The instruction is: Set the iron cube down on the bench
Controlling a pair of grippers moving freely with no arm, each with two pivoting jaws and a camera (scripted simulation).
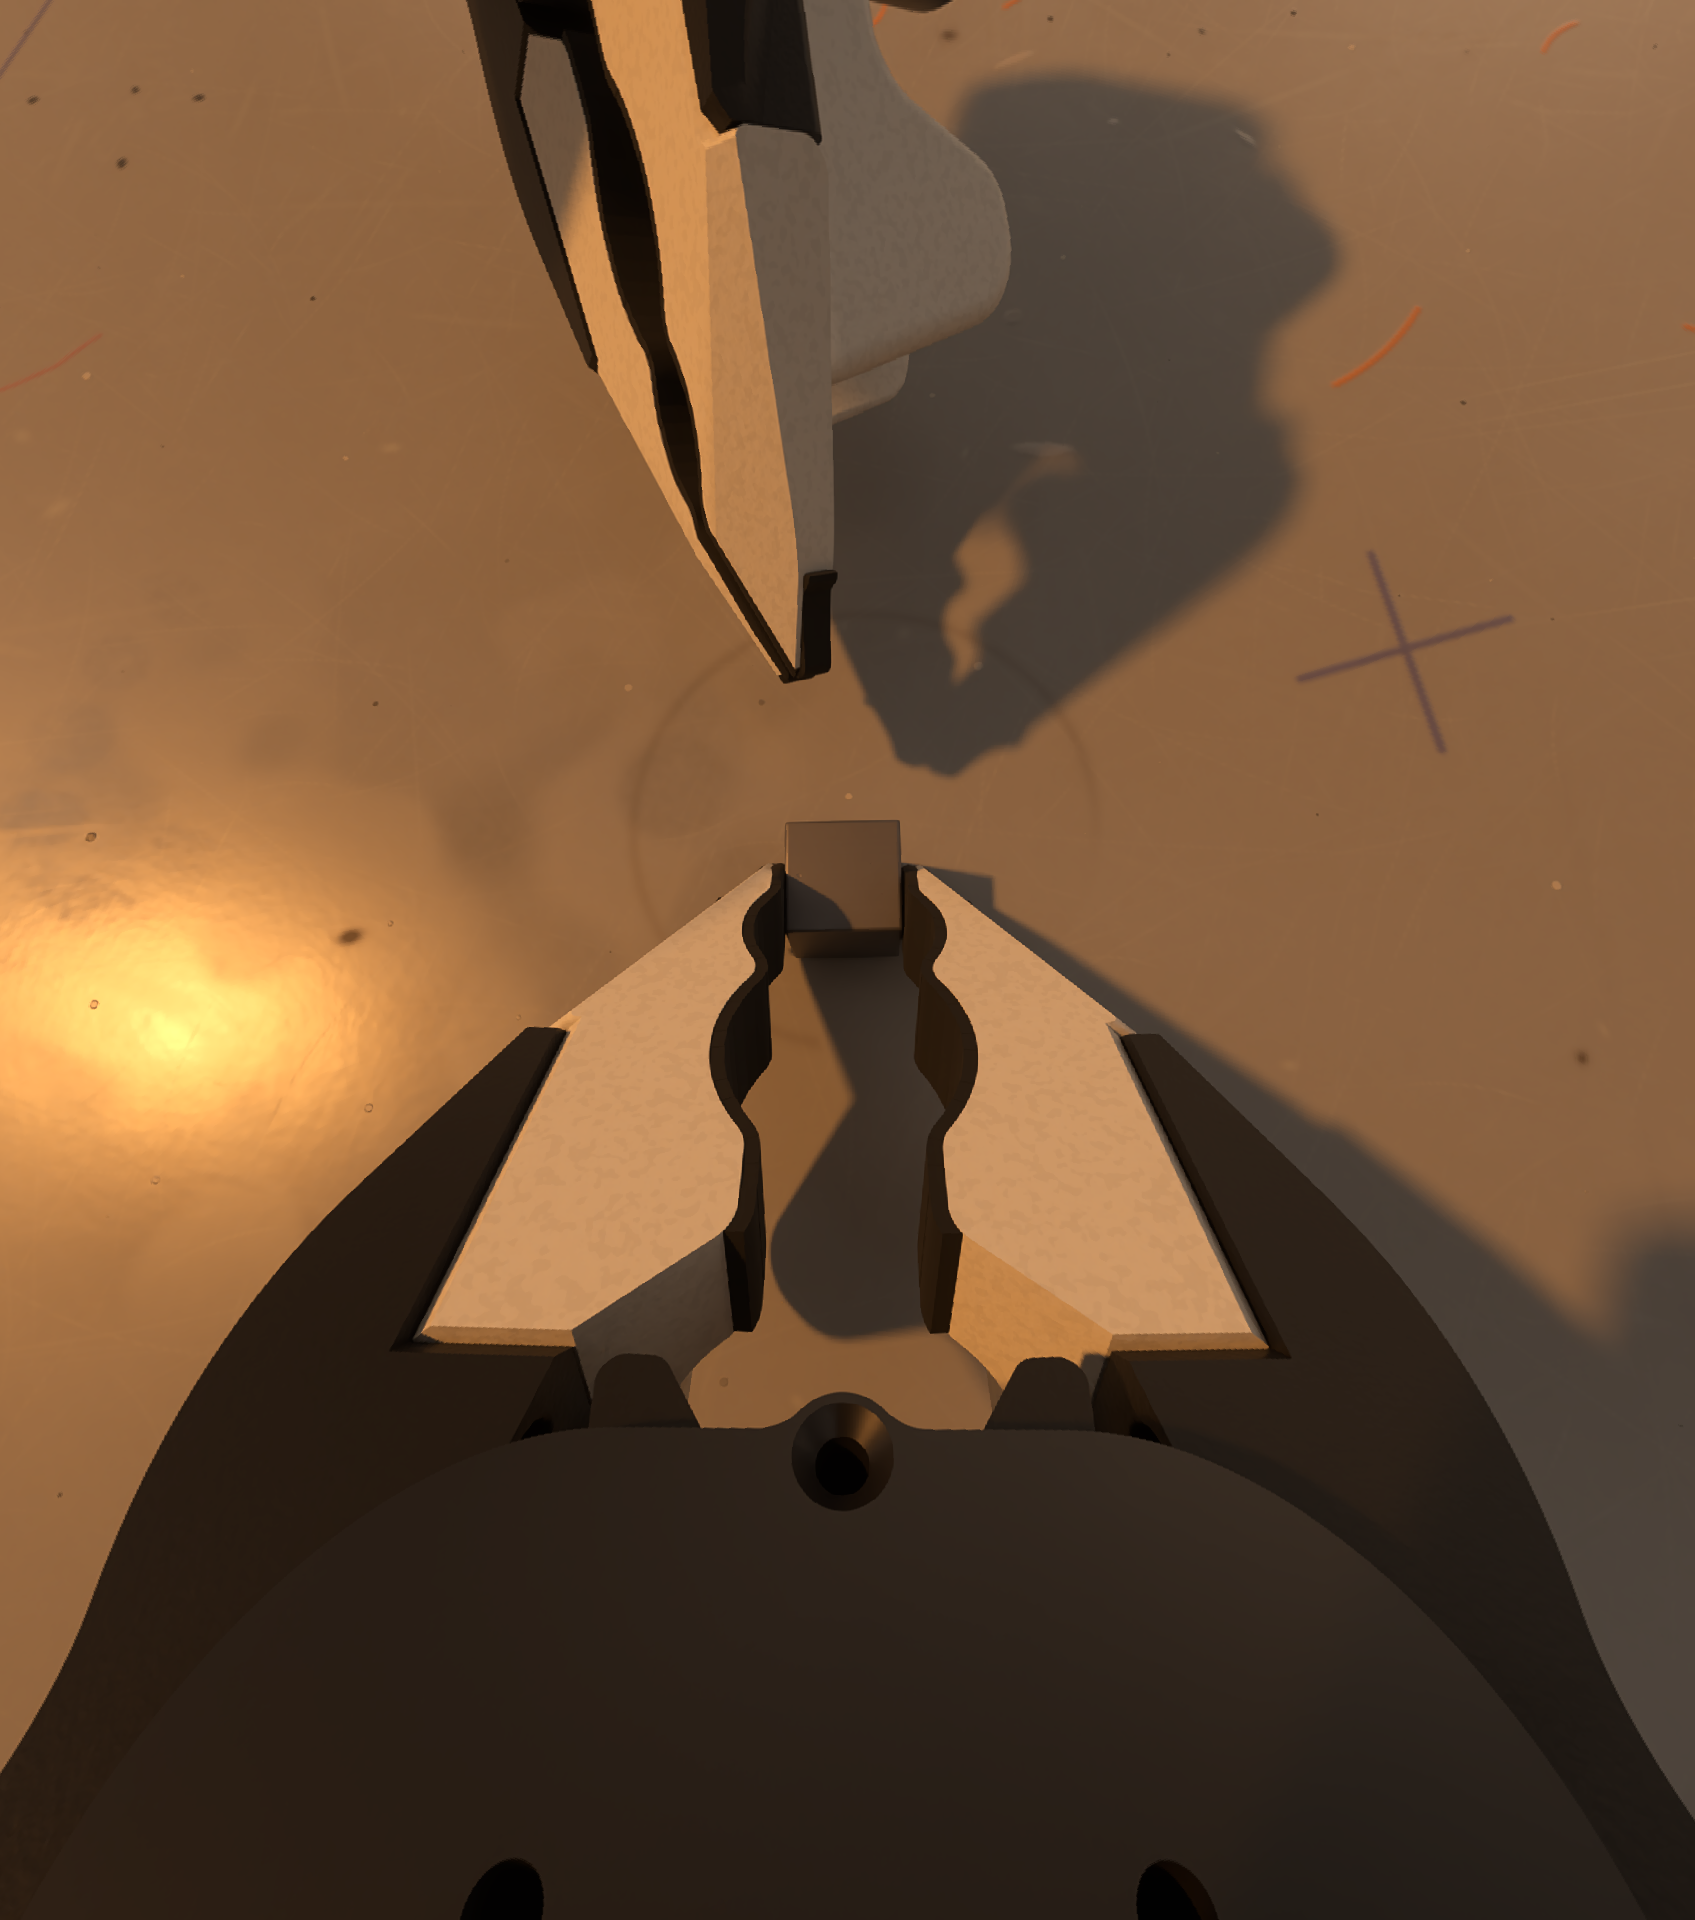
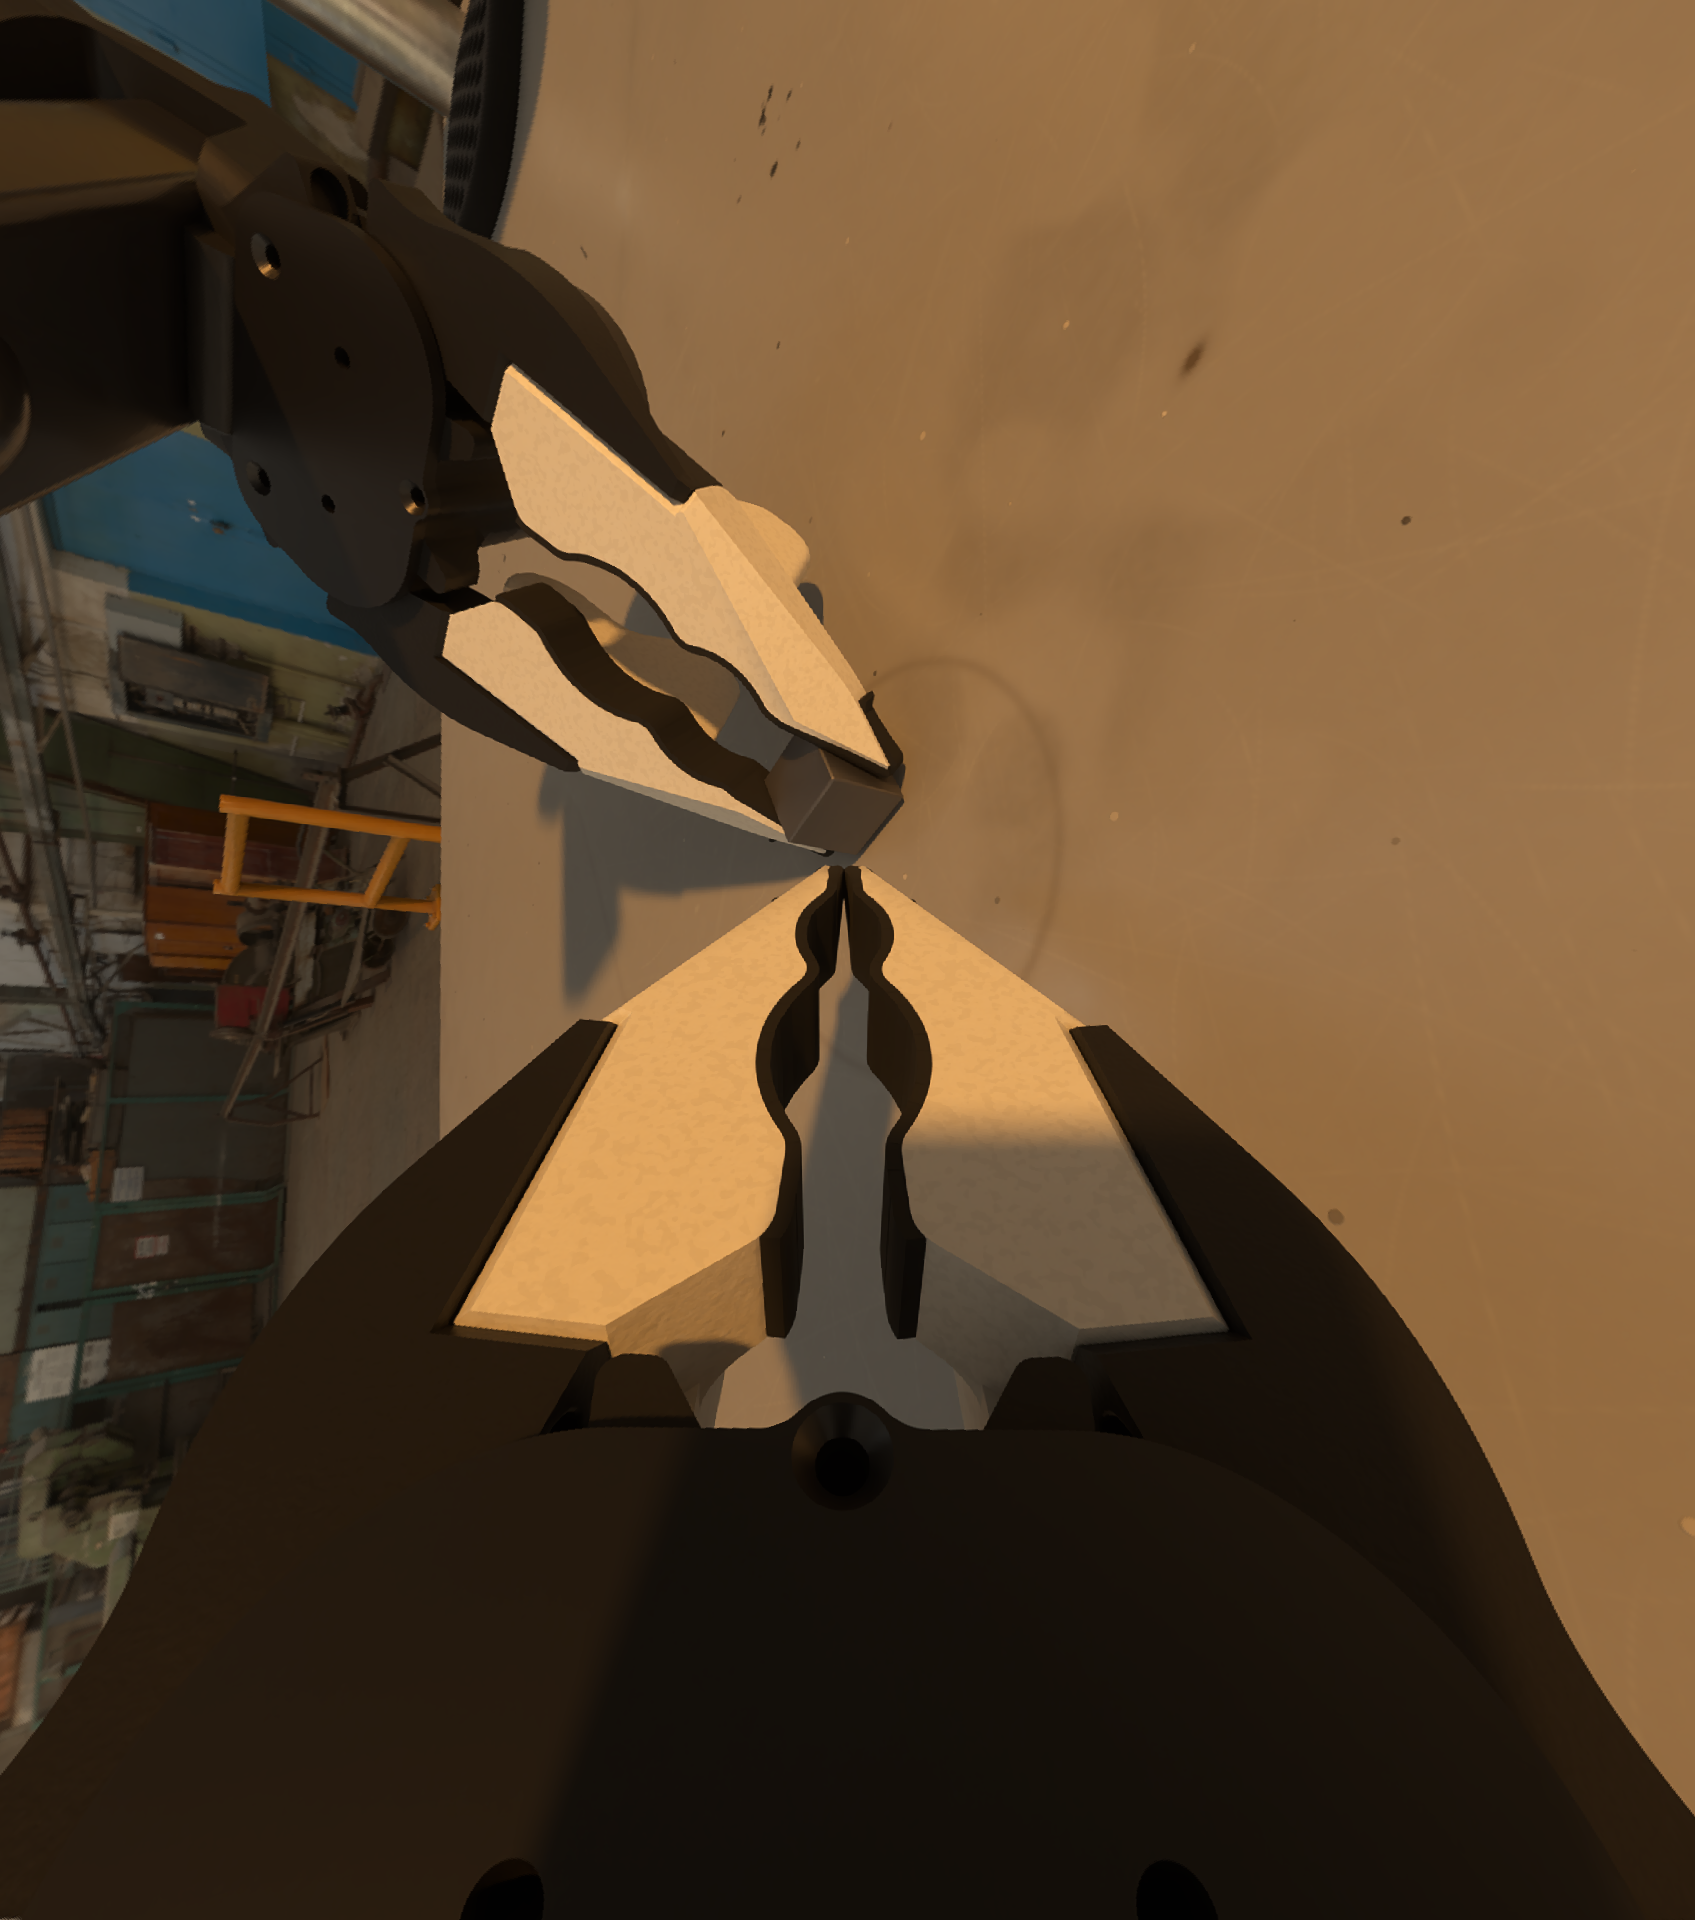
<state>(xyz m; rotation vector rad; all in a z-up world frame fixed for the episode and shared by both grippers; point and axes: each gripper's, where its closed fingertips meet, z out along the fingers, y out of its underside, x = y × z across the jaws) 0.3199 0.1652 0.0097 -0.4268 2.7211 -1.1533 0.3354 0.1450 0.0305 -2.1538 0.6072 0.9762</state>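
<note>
My left gripper [image 1: 843, 899] is shut on a small grey iron cube [image 1: 841, 883], pinched between its fingertips just above the tan bench [image 1: 303, 623]. The cube's shadow lies close beneath it. In the right wrist view the left gripper [image 2: 838, 805] reaches in from the upper left, holding the cube [image 2: 838, 802] low over the bench [image 2: 1342, 831]. My right gripper [image 2: 843, 878] is shut and empty, its tips just short of the cube. In the left wrist view it [image 1: 807, 665] hangs tips-down beyond the cube.
A faint ring mark [image 1: 864, 790] on the bench surrounds the spot under the cube. A dark cross mark [image 1: 1406, 649] lies to the right. The bench's edge [image 2: 443, 935] runs at the left of the right wrist view, with workshop clutter beyond.
</note>
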